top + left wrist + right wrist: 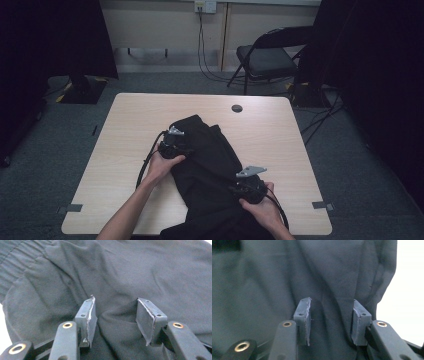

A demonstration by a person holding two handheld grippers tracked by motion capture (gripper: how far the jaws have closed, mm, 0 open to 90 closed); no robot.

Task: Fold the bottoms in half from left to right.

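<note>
High view: black cloth point(210, 165) lies on table point(135, 120), hangs off near edge. Left gripper point(172, 145) on cloth's left side, right gripper point(247, 187) on lower right part.

Left gripper view: 2 jaws apart, pressed down on cloth point(117, 277), soft fold between, not pinched.

Right gripper view: 2 jaws apart, cloth point(274, 277) ridge between, not squeezed.

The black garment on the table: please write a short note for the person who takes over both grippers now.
Left gripper: jaws apart, pressed down on the black garment near its elastic band, no grip yet.
Right gripper: jaws apart over a fabric fold, nothing pinched.
The garment lies crumpled on the wooden table, its near end hanging over the near edge.
Done: both grippers placed on the cloth.
Left: probably pinch and spread it.
</note>
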